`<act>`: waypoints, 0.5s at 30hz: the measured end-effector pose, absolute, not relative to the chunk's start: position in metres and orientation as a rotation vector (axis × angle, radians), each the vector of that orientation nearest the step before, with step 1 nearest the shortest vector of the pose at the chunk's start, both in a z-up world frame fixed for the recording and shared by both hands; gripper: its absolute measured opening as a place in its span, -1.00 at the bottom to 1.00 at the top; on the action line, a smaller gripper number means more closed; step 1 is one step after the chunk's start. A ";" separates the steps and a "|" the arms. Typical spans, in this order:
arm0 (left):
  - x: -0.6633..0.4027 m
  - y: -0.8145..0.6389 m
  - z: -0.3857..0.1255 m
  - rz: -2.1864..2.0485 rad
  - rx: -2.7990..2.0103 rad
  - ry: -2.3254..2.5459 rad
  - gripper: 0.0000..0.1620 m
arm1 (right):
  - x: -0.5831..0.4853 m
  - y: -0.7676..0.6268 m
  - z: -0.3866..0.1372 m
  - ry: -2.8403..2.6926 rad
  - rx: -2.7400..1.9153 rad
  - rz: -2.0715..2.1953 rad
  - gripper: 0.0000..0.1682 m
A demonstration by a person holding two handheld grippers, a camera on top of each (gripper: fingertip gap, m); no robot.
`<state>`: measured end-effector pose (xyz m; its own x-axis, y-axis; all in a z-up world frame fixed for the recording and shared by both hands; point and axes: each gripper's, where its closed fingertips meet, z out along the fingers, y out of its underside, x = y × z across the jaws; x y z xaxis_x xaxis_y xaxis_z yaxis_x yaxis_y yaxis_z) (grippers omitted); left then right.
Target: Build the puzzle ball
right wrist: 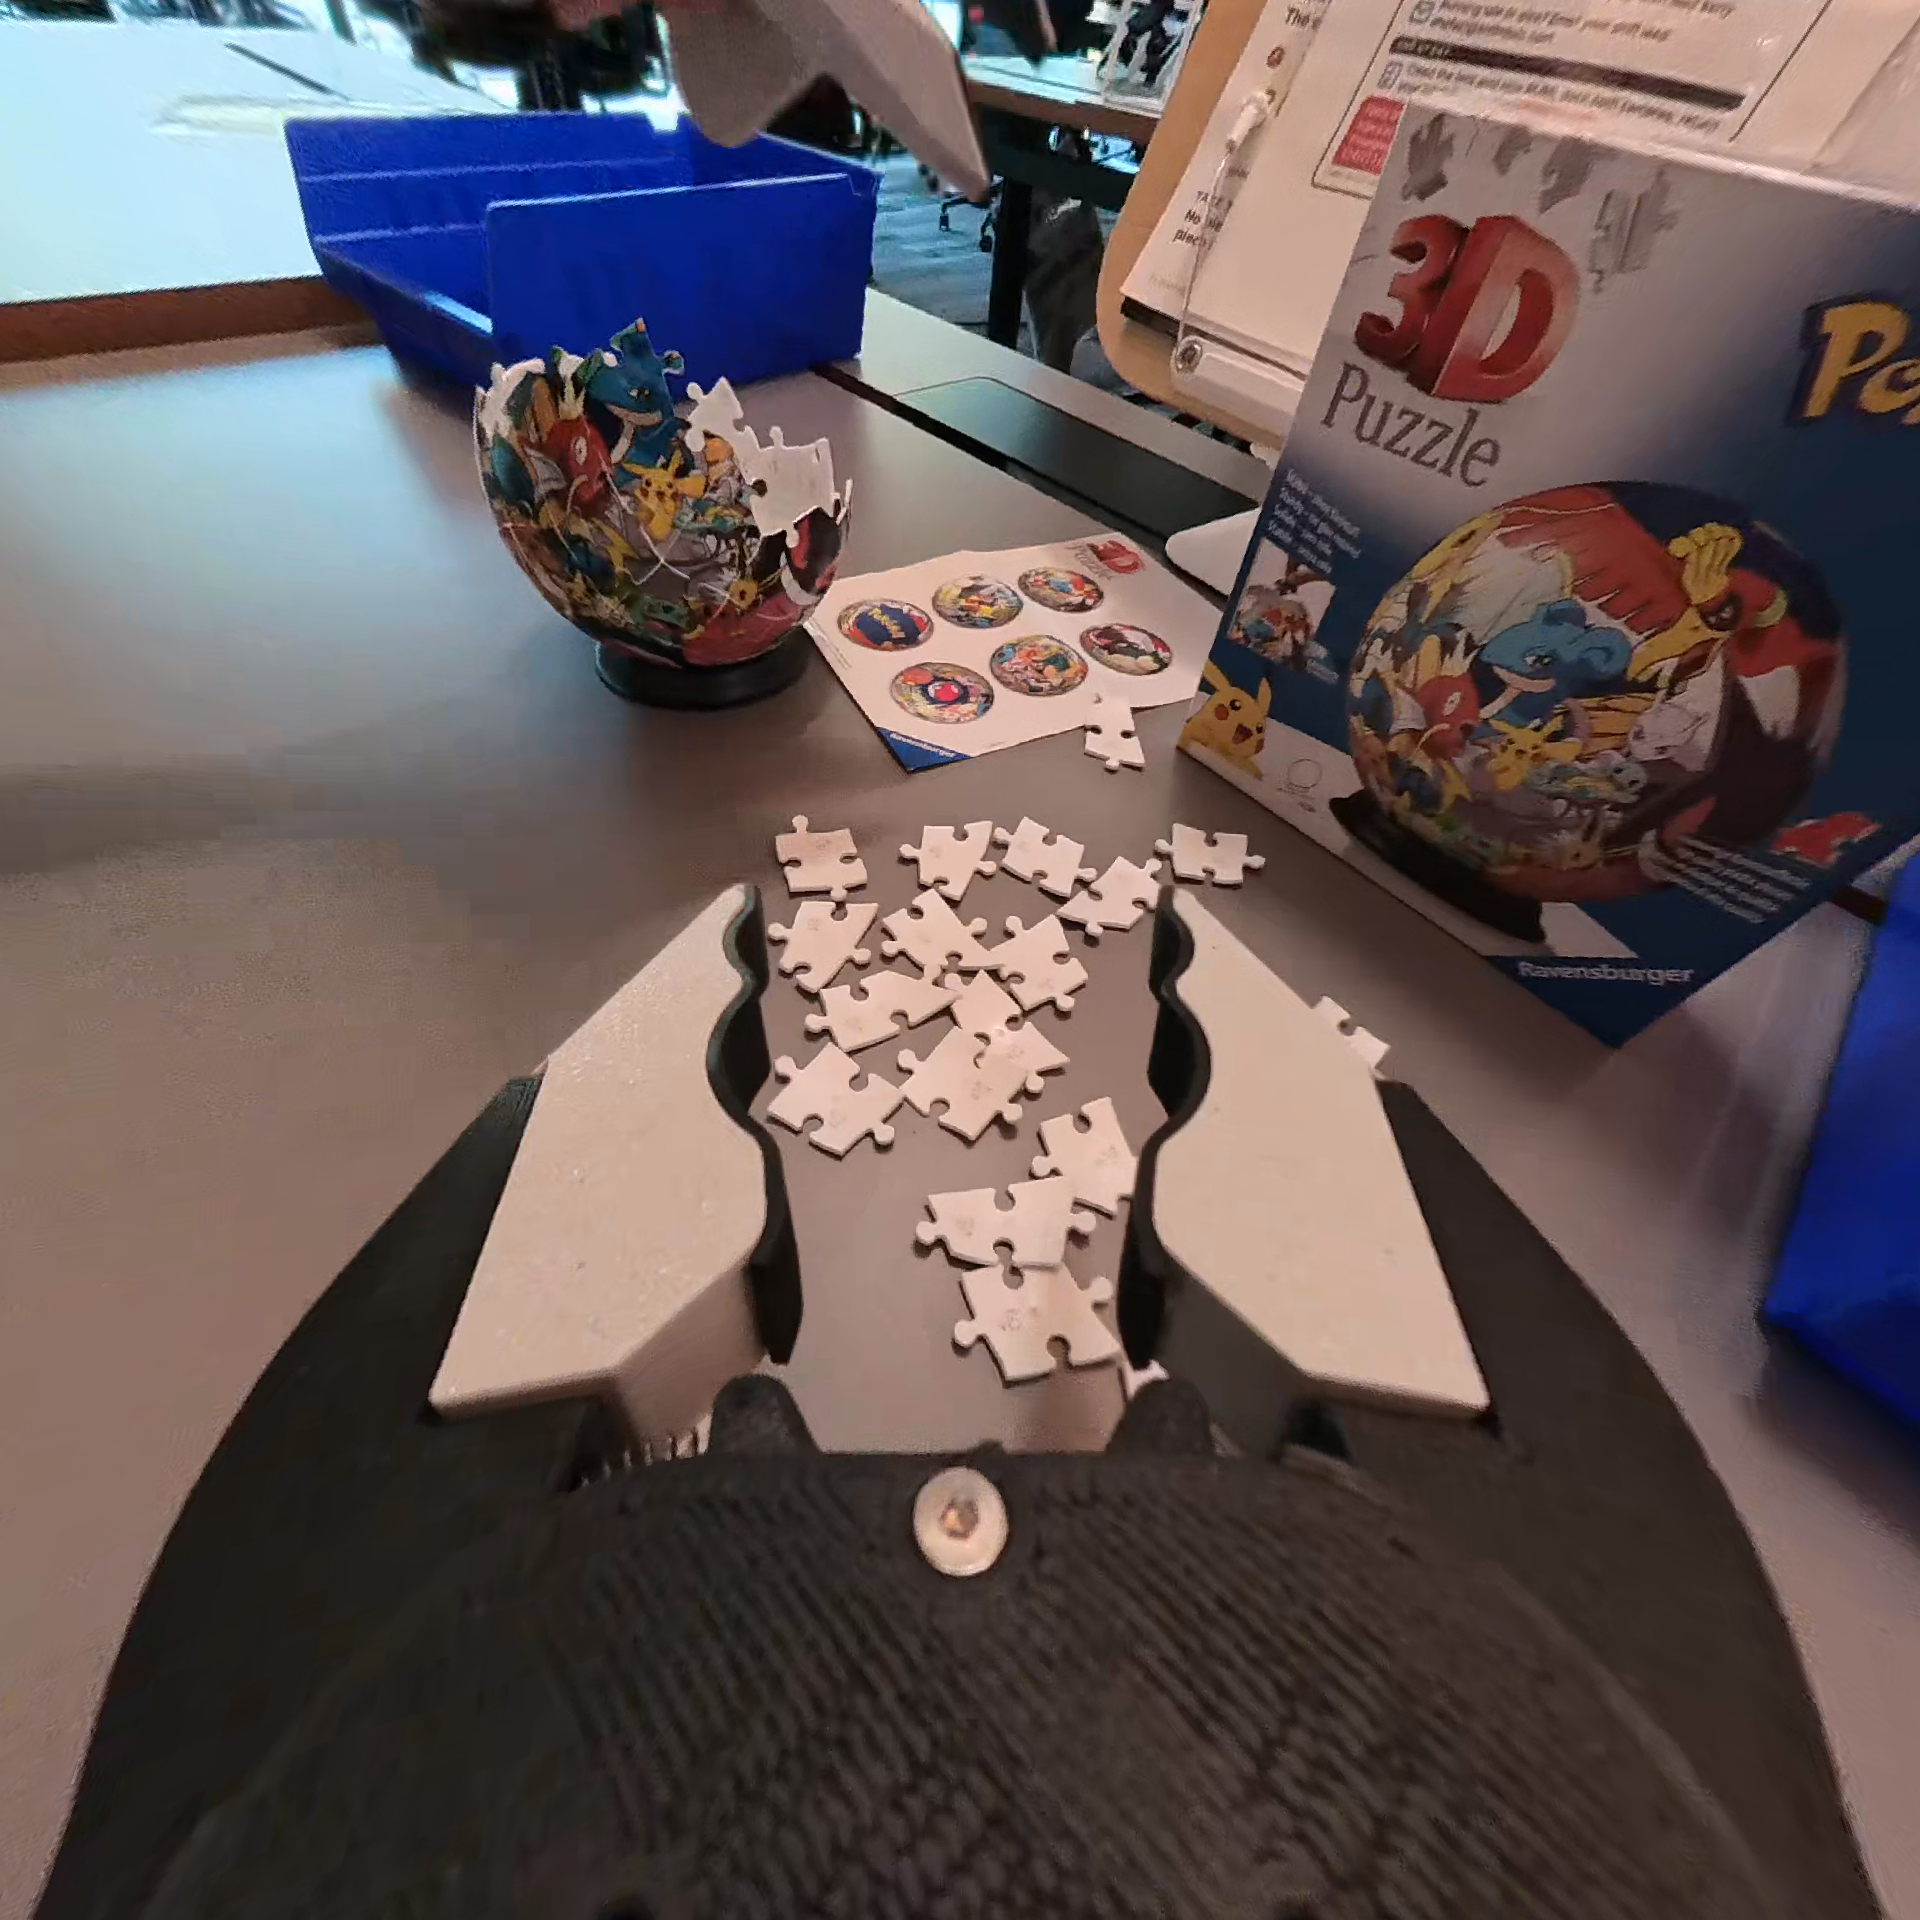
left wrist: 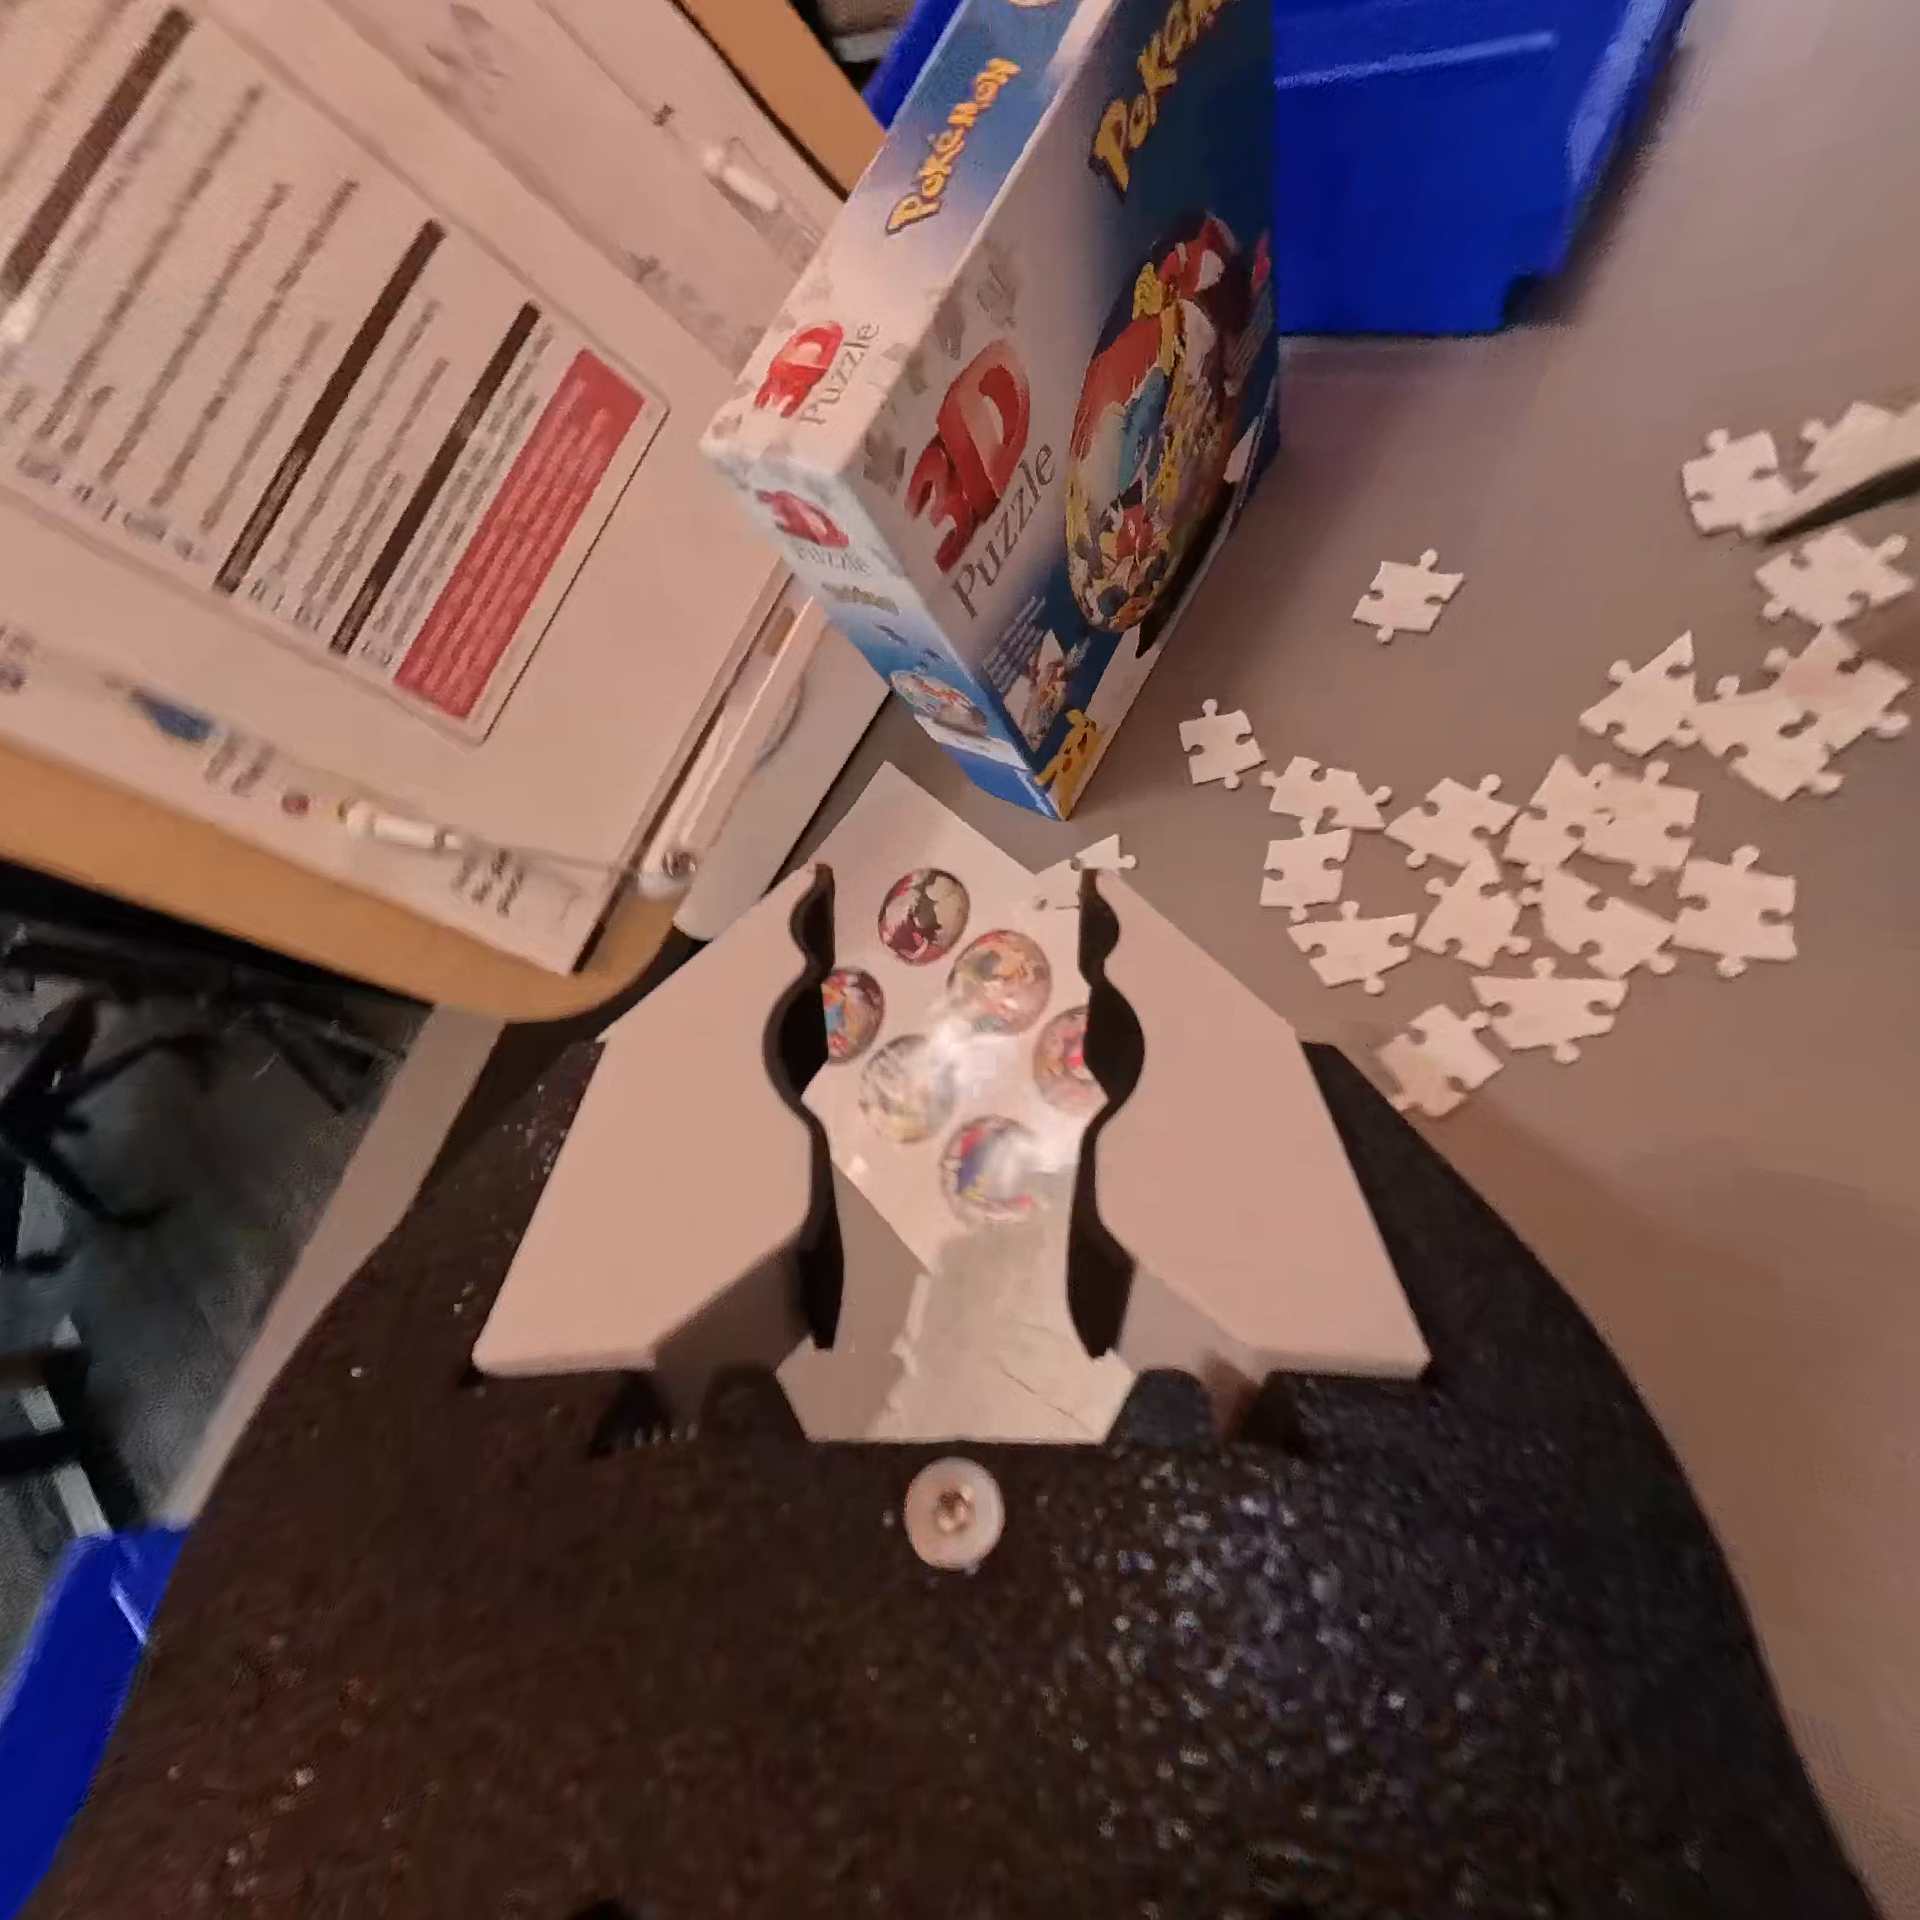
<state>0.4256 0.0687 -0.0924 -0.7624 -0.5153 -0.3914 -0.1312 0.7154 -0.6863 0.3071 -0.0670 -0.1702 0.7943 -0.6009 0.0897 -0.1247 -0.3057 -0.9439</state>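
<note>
The half-built puzzle ball [right wrist: 655,520], colourful with an open jagged top, sits on a black stand at the far left of the table. Several loose white pieces [right wrist: 935,1018] lie face down in front of it; they also show in the left wrist view [left wrist: 1507,883]. My right gripper [right wrist: 958,914] is open and empty, hovering over these pieces. My left gripper [left wrist: 956,894] is open and empty above a leaflet [left wrist: 935,1039] with round pictures. The leaflet also shows in the right wrist view [right wrist: 997,644], next to the ball.
The puzzle box [right wrist: 1558,571] stands upright at the right, behind the leaflet [left wrist: 1039,468]. A blue bin [right wrist: 623,229] stands behind the ball. A board with printed sheets [left wrist: 312,364] leans beyond the box. A blue object [right wrist: 1849,1195] is at the right edge. One gripper's finger ends stand about 20 centimetres off the other's.
</note>
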 end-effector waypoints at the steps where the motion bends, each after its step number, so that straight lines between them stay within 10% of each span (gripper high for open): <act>1: 0.436 0.068 -0.096 -0.856 -0.436 2.379 -0.45 | 0.307 -0.070 -0.168 0.553 -1.839 -0.532 -0.16; 15: 0.460 0.041 -0.224 -0.395 0.173 2.878 -0.51 | 0.300 -0.078 -0.176 0.527 -1.899 -0.485 -0.21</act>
<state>0.4604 0.0412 -0.2243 -0.9663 0.0852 -0.2429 0.1475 0.9566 -0.2512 0.3002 -0.0777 -0.1765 0.8203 -0.5649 0.0894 -0.1368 -0.3455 -0.9284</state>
